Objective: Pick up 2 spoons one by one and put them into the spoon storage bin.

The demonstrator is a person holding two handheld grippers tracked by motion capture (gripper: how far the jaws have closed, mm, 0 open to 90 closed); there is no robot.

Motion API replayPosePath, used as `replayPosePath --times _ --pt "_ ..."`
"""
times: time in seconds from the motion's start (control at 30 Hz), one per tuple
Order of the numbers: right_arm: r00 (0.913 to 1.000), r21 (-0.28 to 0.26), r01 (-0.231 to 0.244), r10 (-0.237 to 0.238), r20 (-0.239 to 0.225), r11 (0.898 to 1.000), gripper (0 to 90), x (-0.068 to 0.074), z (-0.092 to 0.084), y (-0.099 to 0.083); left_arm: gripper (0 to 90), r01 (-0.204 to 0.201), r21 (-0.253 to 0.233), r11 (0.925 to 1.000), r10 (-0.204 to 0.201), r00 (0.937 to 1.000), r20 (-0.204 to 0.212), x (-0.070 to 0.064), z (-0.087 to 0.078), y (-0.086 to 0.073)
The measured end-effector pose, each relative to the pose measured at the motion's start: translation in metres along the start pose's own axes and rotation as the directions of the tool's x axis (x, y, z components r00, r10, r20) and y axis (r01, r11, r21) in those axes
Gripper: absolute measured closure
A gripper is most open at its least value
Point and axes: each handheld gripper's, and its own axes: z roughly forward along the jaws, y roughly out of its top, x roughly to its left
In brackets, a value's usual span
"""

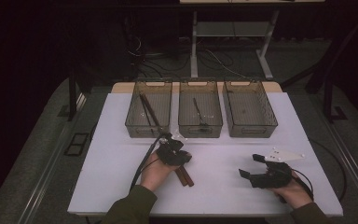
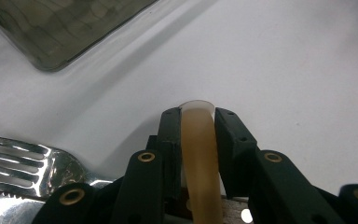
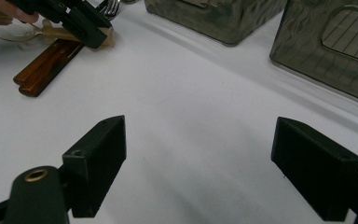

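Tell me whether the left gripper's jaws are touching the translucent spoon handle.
Touching. In the left gripper view, the left gripper has both jaws pressed flush against the translucent spoon handle, no gap either side.

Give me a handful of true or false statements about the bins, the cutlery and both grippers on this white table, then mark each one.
1. The left gripper is clamped on a translucent amber plastic handle. True.
2. The right gripper holds a fork. False: its jaws stand wide apart with nothing between them.
3. Three smoky transparent plastic bins stand in a row at the far side of the white table. True.
4. The two brown wooden handles lie inside the right bin. False: they lie on the table beside the left gripper.
5. A shiny metal fork lies next to the left gripper. True.
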Motion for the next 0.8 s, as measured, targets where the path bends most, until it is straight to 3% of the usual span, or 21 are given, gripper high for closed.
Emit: replayPosePath --times 0.37,0.4,0.5,0.8 --pt "1.0 0.0 0.001 -0.001 -0.007 1.0 14.1 0.0 0.002 -0.001 73.5 -0.006 -0.03 0.9995 0.007 0.9999 0.011 0.001 -0.011 0.0" --pt "0.9999 0.004 0.002 -0.002 -0.014 1.0 13.0 0.0 0.003 -0.001 73.5 -0.032 -0.033 0.999 0.032 0.9994 0.011 0.002 -0.012 0.0" --pt "1.0 0.01 0.007 -0.007 -0.007 1.0 11.6 -0.001 0.005 -0.002 73.5 -0.007 -0.043 0.9991 0.008 0.9998 0.021 0.0 -0.015 0.0" --pt "0.9998 0.011 -0.02 0.02 0.005 1.0 10.8 -0.004 0.005 -0.003 73.6 -0.036 -0.056 0.9978 0.039 0.9978 0.053 -0.003 -0.024 0.001"
